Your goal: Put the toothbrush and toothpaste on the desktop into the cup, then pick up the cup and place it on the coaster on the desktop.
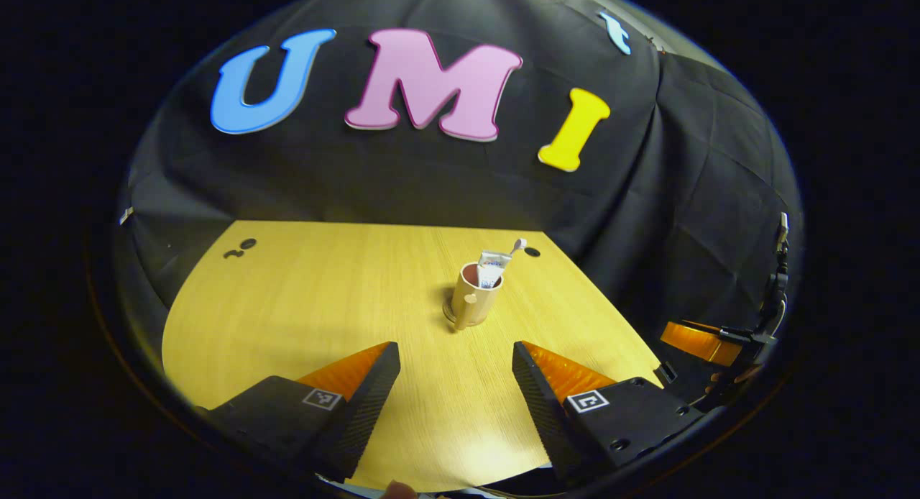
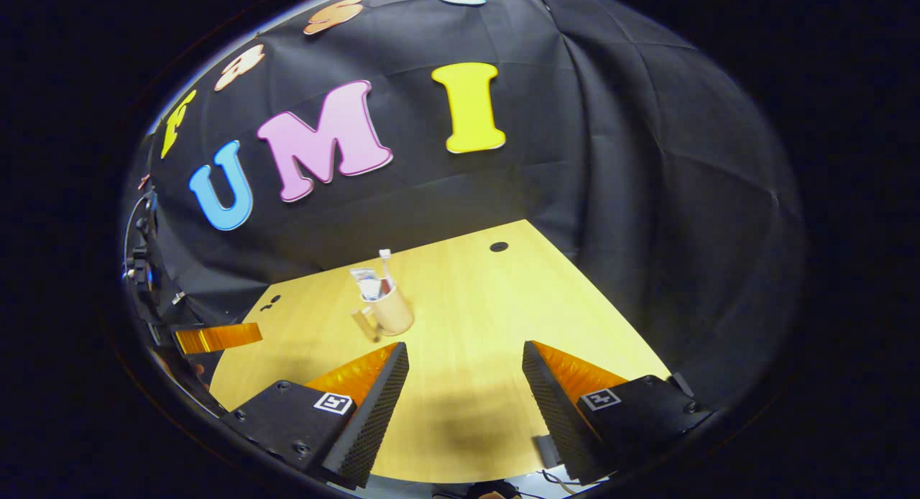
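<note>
Wooden desktop (image 1: 302, 305) in black-draped booth. Left gripper (image 1: 456, 373): jaws wide apart, nothing held, well short of cup. Right gripper (image 2: 466, 373): same, wide apart, empty. Beige cup (image 1: 473, 298) upright mid-desk, toothpaste tube (image 1: 491, 267) and toothbrush (image 1: 517, 246) standing inside. Coaster (image 1: 449, 313) apparently under cup base, partly hidden. Est.: loading done; placement prob. done too, can't confirm.

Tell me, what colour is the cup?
The cup is beige outside and dark reddish inside, best seen in the left gripper view.
</note>
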The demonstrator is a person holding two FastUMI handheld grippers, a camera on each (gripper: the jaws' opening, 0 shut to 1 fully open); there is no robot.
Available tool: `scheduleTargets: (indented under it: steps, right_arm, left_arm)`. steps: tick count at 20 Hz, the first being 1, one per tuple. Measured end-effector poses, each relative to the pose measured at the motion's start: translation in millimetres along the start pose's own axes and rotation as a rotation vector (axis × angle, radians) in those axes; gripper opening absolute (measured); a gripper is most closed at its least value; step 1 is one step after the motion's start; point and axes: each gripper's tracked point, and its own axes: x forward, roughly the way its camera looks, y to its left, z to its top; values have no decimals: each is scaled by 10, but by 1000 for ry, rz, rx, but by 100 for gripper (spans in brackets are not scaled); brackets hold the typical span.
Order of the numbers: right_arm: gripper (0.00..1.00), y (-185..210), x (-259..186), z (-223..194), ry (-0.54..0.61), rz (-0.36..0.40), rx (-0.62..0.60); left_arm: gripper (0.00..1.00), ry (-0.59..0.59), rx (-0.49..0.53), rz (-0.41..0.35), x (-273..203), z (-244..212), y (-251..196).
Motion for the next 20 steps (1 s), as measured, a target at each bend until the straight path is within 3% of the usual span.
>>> scheduleTargets:
  steps: [4,10,14,20]
  right_arm:
    - [98,365,-293,-86,-14,47,-52]
    - [98,870,-758,-200,-88,115,-114]
    - [98,1130,-999,-417,-86,140,-123]
    - [98,1281,-1165,-539,-87,167,-145]
  left_arm:
    - [97,-174,46,55,-718,6,157]
    - [97,-399,-7,164,-1645,-7,348]
    - [97,-399,-30,182,-1942,-287,382]
    - [97,-430,27,190,-2098,-203,386]
